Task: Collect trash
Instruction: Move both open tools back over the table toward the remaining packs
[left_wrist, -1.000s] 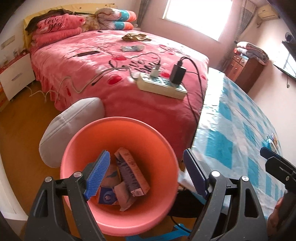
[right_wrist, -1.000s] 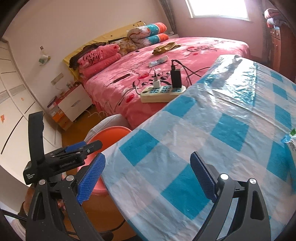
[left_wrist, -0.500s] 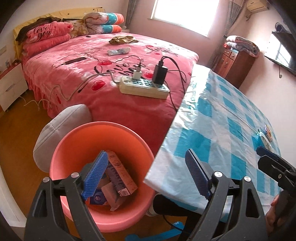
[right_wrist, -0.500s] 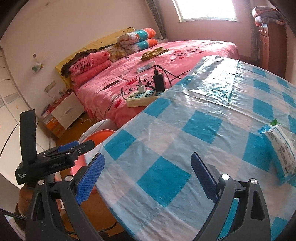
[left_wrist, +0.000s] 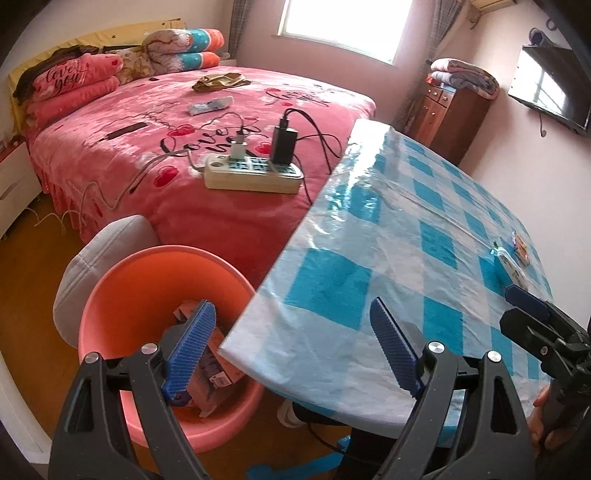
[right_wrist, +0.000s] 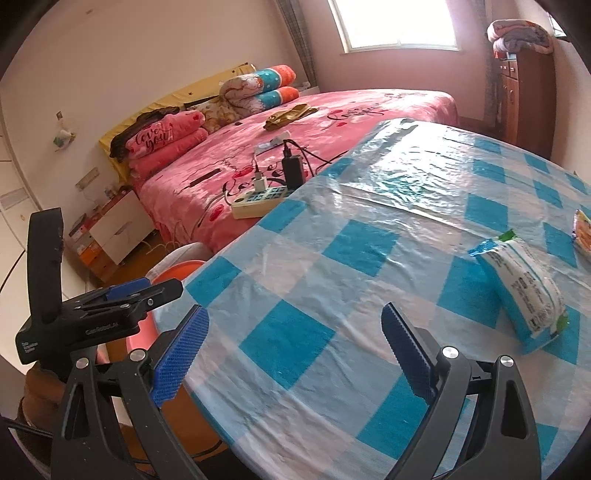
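Note:
An orange-pink trash bin (left_wrist: 122, 291) stands on the floor left of the table and holds several crumpled cartons (left_wrist: 218, 369). My left gripper (left_wrist: 291, 347) is open and empty, straddling the table's near-left edge beside the bin. My right gripper (right_wrist: 291, 354) is open and empty over the blue-checked tablecloth (right_wrist: 369, 258). A white and blue wrapper pack (right_wrist: 524, 288) lies on the table right of my right gripper; it also shows in the left wrist view (left_wrist: 511, 267). A small colourful wrapper (right_wrist: 583, 230) lies beyond it.
A pink bed (left_wrist: 147, 147) stands behind the bin, with a power strip (left_wrist: 255, 173) and cables near its edge. A grey cushion (left_wrist: 99, 251) leans by the bin. A wooden cabinet (left_wrist: 454, 110) stands at the far wall. The bin rim peeks out beside the table (right_wrist: 177, 269).
Both grippers have swung right, away from the bin and toward the table. The wrapper pack has come into the right wrist view. Both stay open.

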